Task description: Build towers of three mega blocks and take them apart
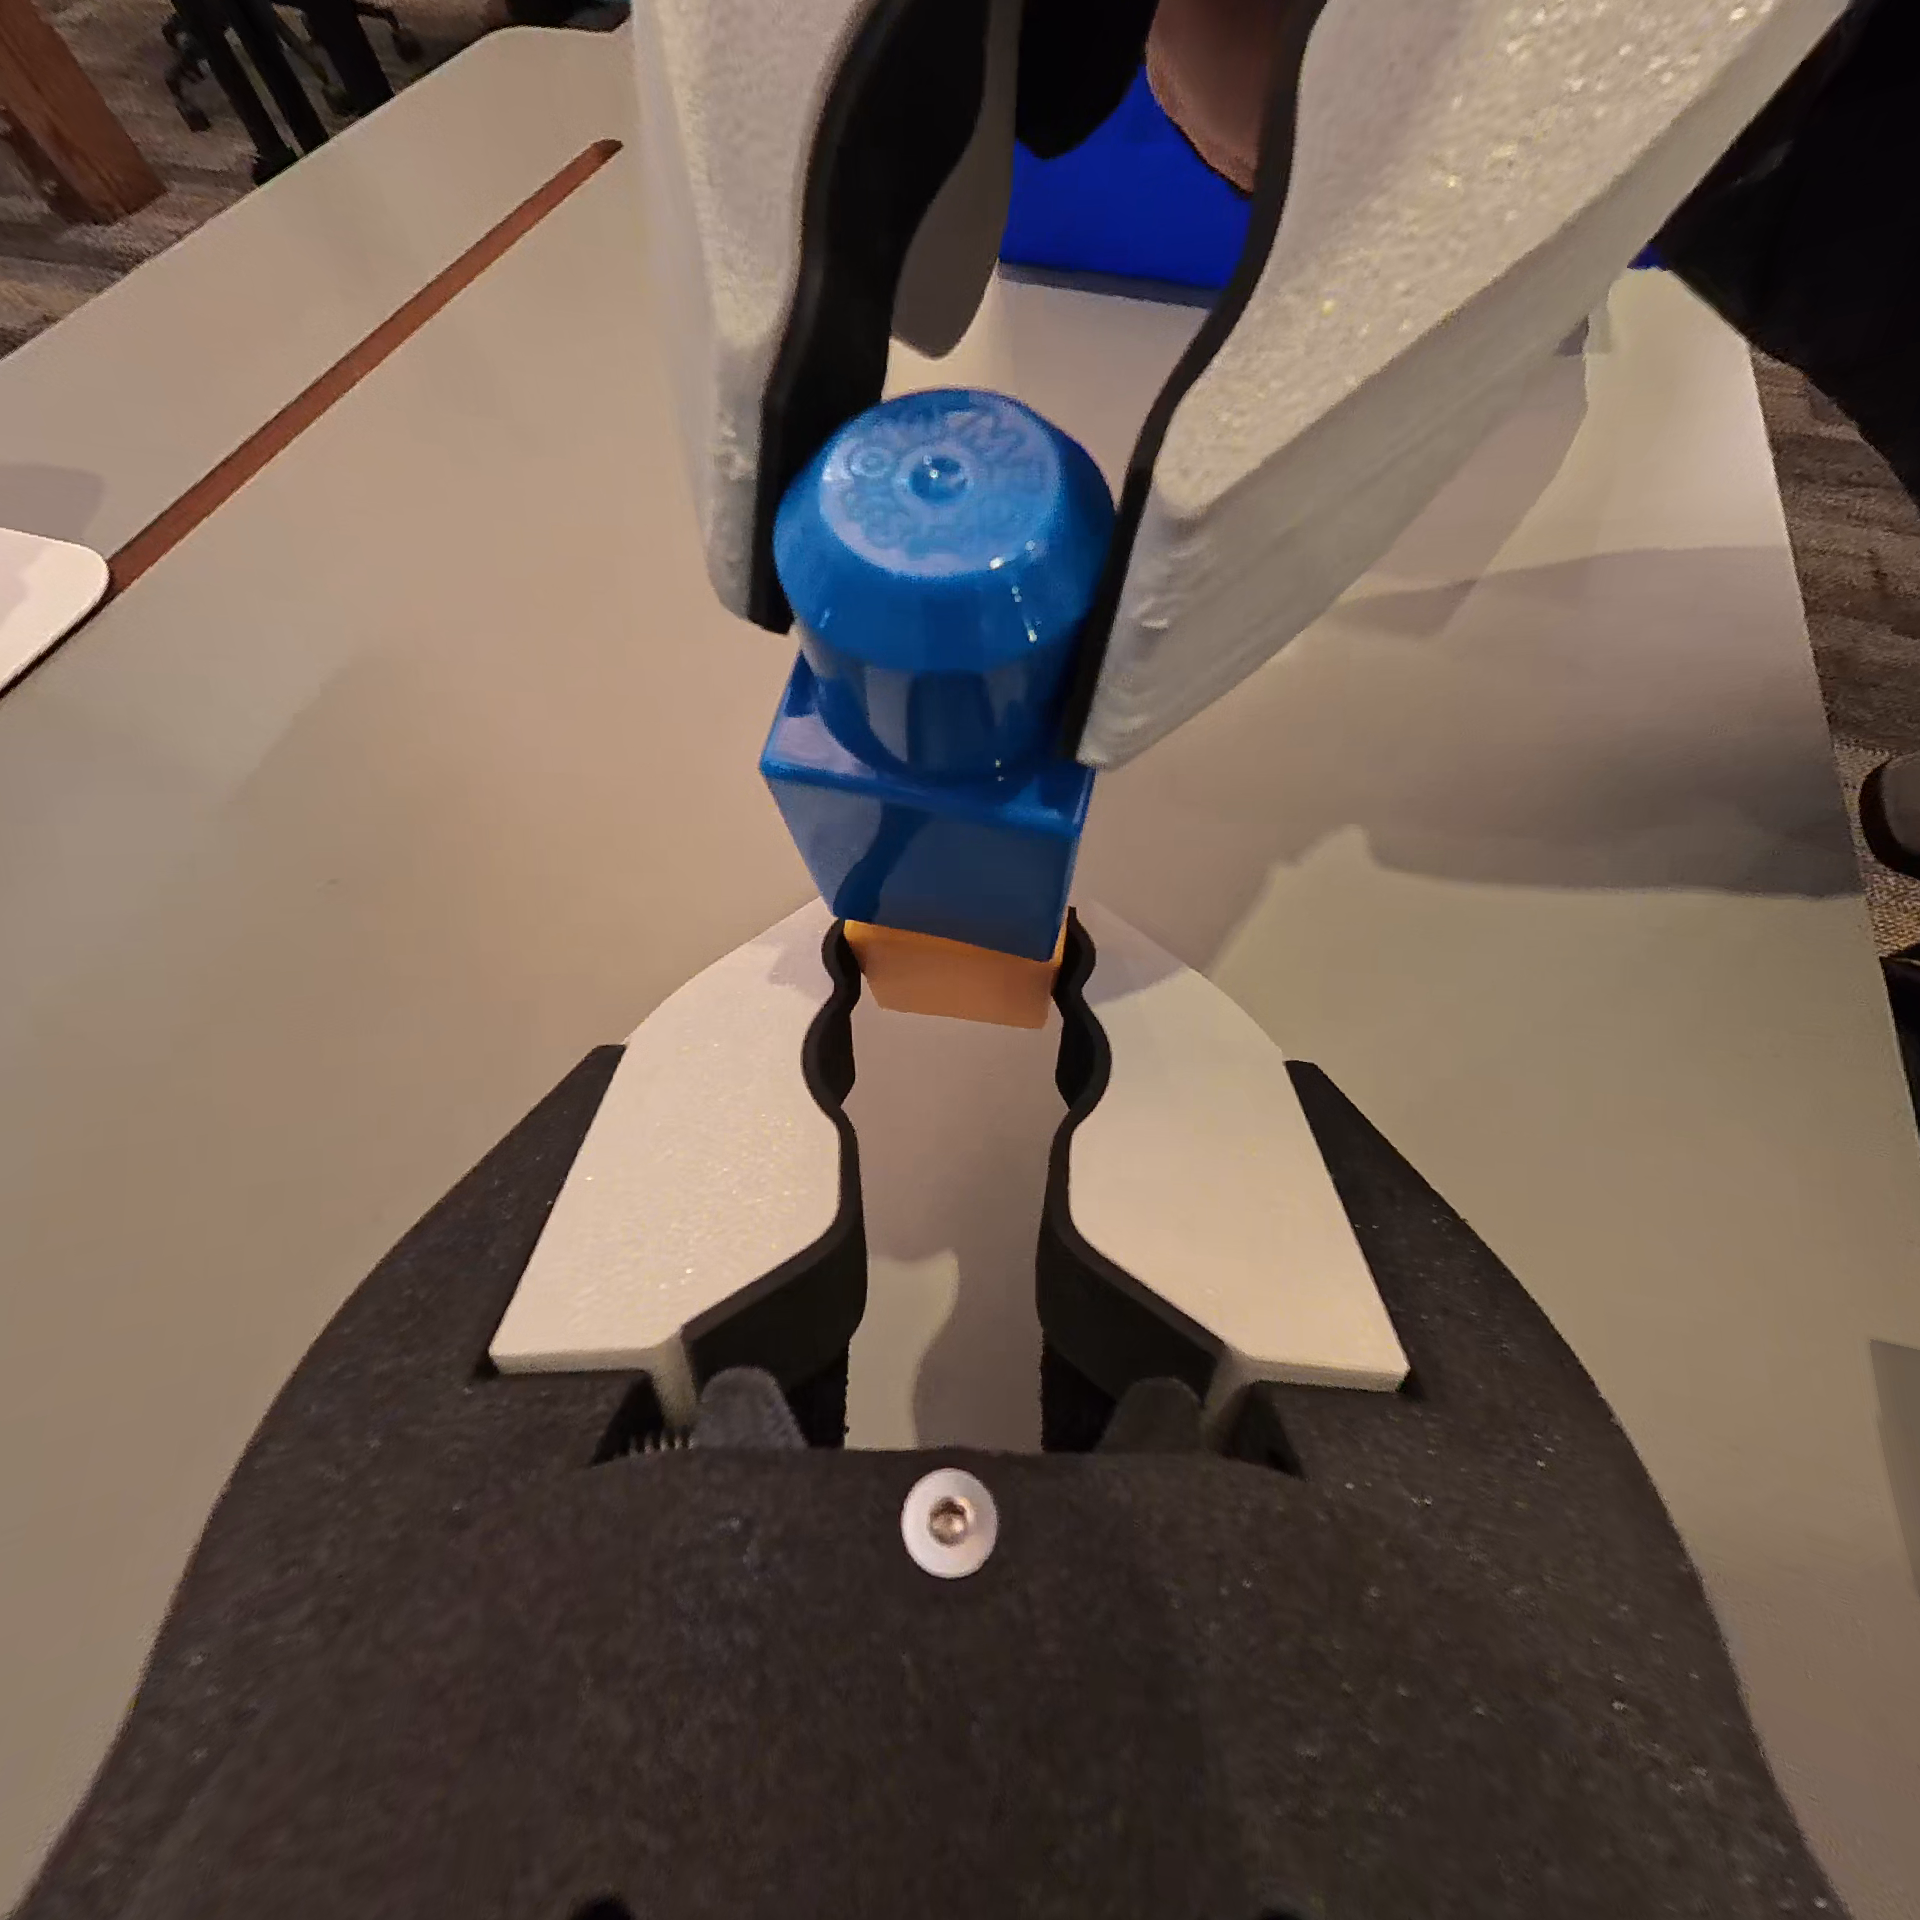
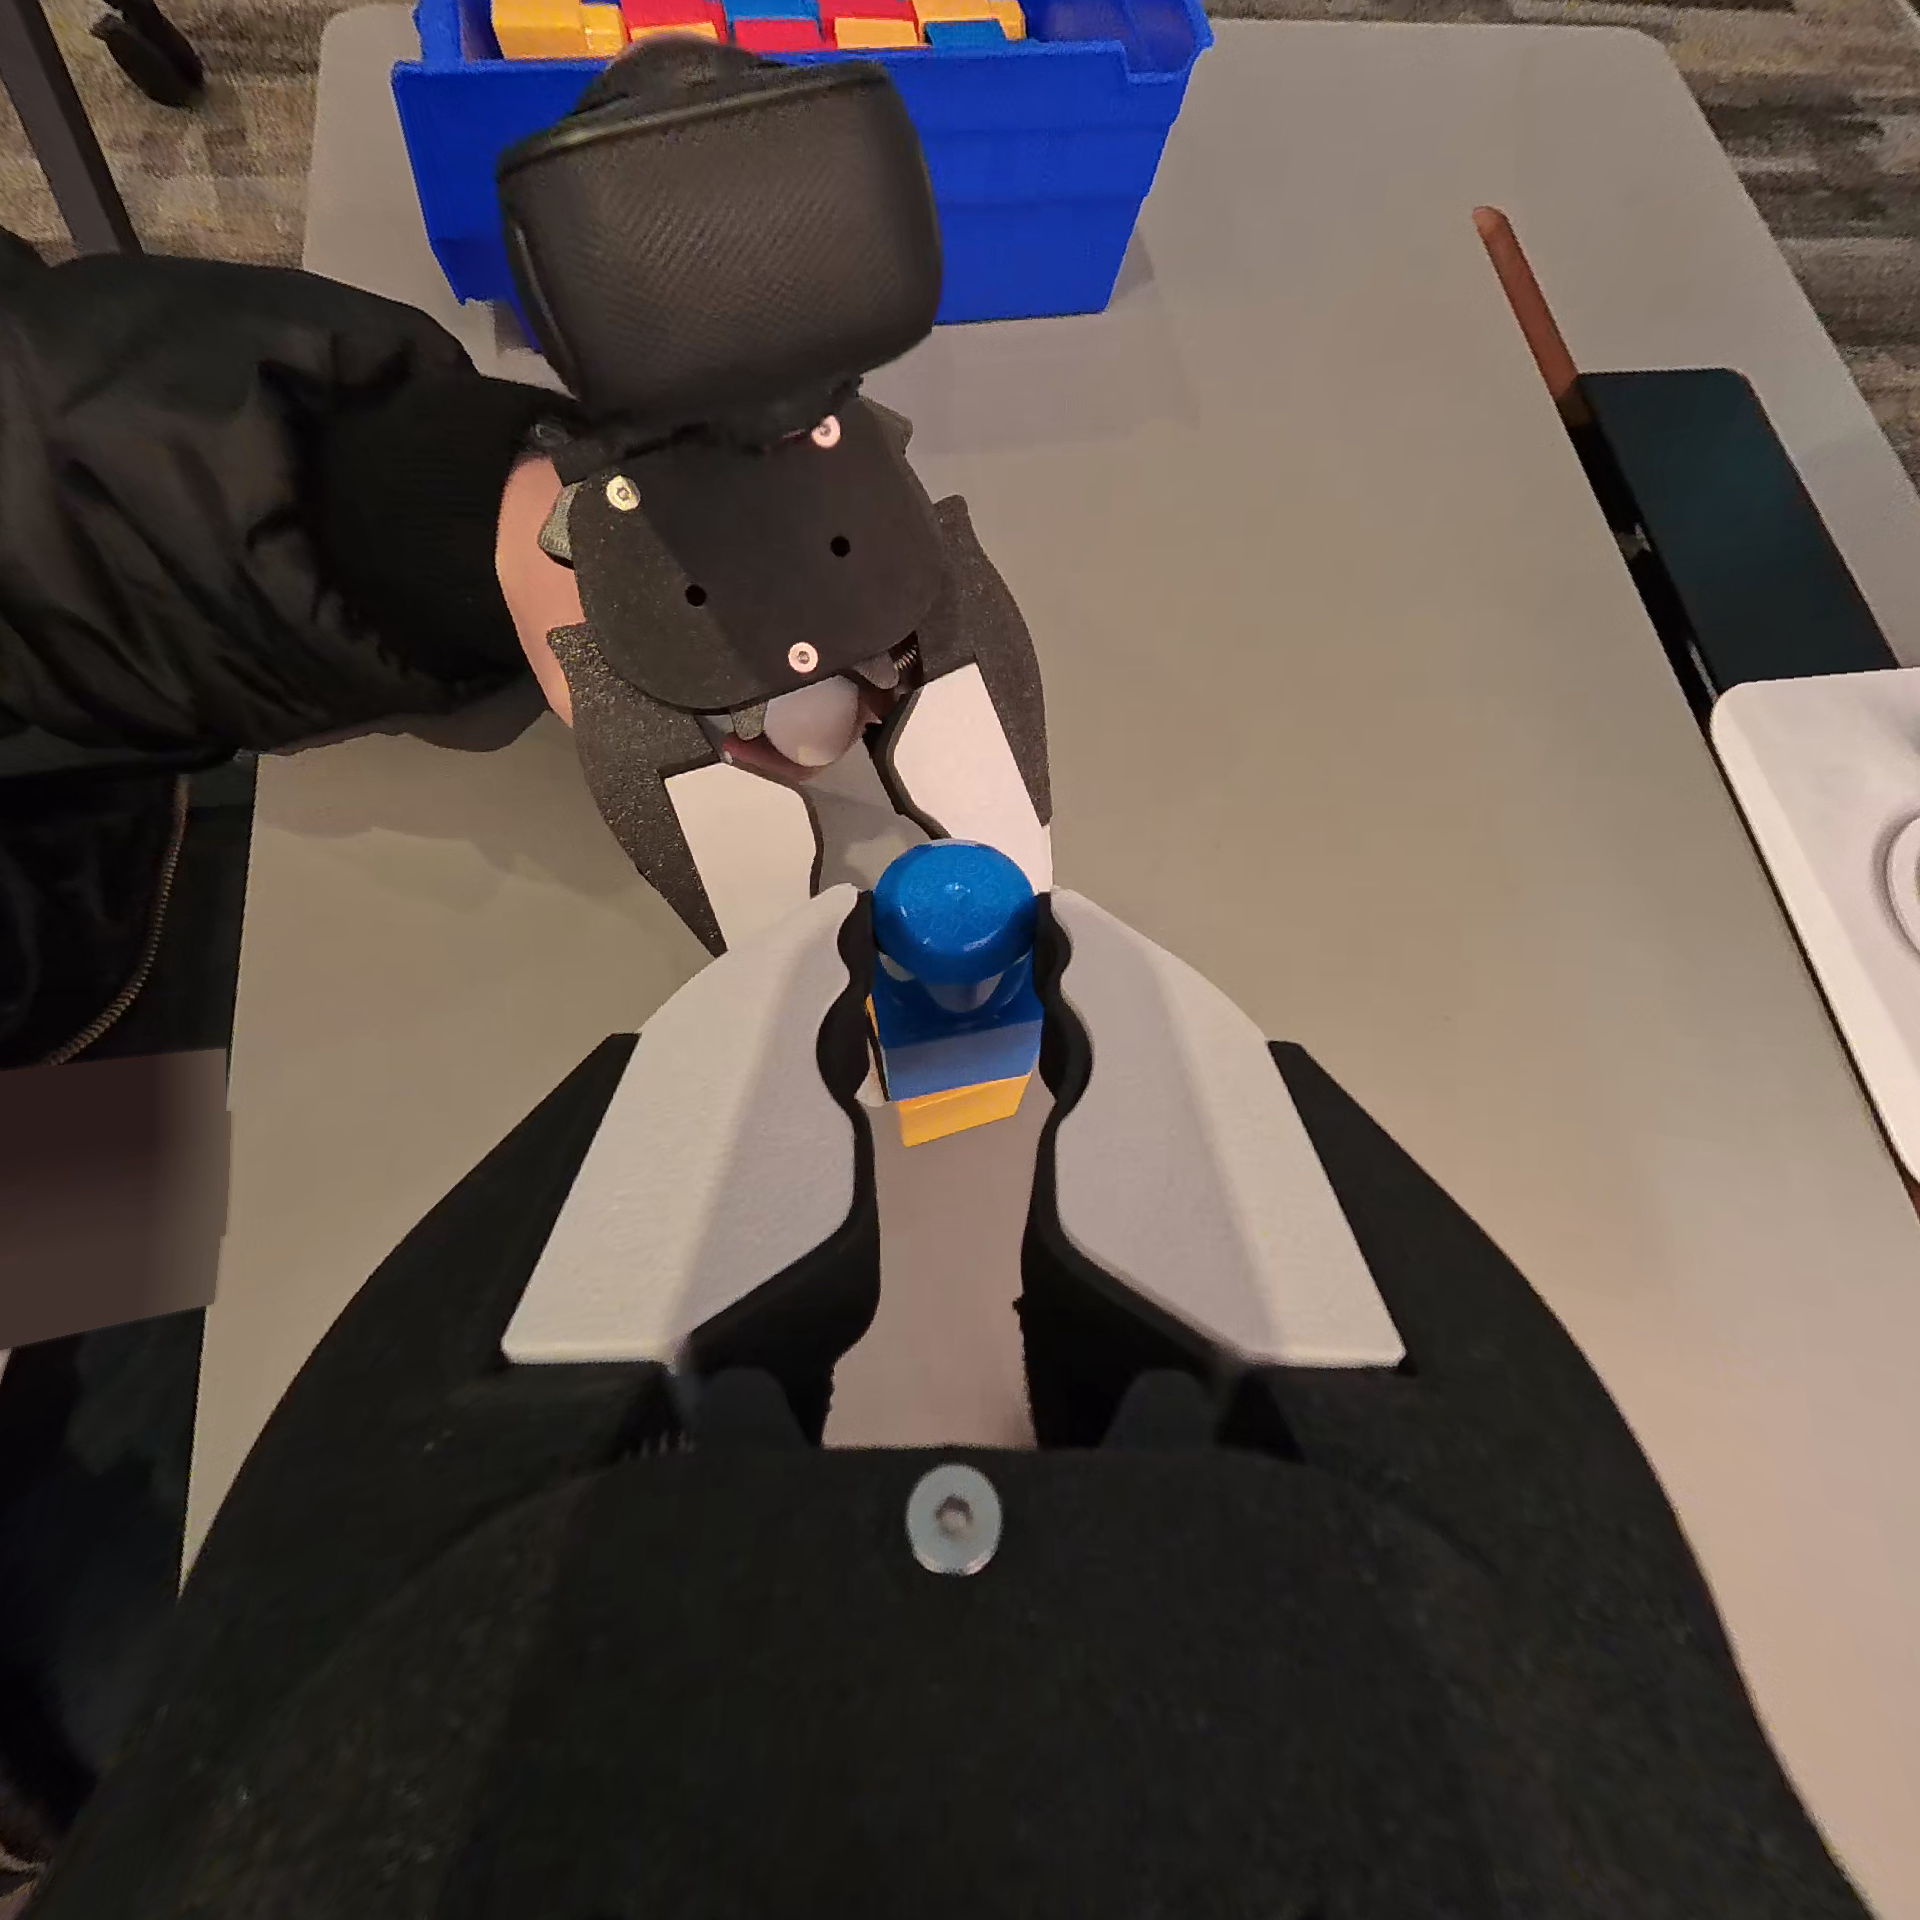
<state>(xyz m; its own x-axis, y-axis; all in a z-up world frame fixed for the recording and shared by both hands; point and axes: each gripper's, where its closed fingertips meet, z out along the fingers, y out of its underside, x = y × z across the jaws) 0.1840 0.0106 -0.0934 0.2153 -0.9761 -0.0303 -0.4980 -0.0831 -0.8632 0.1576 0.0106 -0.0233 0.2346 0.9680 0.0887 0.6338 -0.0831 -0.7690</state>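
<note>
At the far left of the right wrist view, a black puffy sleeve (image 2: 208, 499) reaches in over the beige table (image 2: 1299, 727). The hand (image 2: 525, 613) at its cuff holds the left gripper (image 2: 940, 862), whose black body carries a rounded mesh-covered housing on top. This gripper comes in low from the far-left side, with its white fingers (image 2: 977, 758) angled toward the middle of the table.

Just right of it, in the middle of the table, stands a small stack of two mega blocks. A blue block (image 2: 956, 997) with a single round stud sits upright on a yellow block (image 2: 961, 1112). In the left wrist view the left gripper (image 1: 961, 977) is closed on the yellow block (image 1: 961, 987), with its black wavy pads touching both sides. The blue block (image 1: 935, 727) rises above those pads.

The right gripper (image 2: 951, 935) comes from the near side and above. It is clamped on the stud of the blue block, its pads pressed against both sides. The left wrist view shows the same hold from the opposite side: the right gripper (image 1: 935, 644) hangs from above with its white fingers (image 1: 1247, 520) pinching the stud.

Beyond the stack, at the far edge of the table, sits a blue bin (image 2: 1039, 187) filled with yellow, red and blue blocks.

Further right, a brown slot (image 2: 1522, 301) runs along the tabletop. A dark rectangular object (image 2: 1714, 540) lies at the right edge, and a white tray-like object (image 2: 1829, 883) lies nearer along that edge.
</note>
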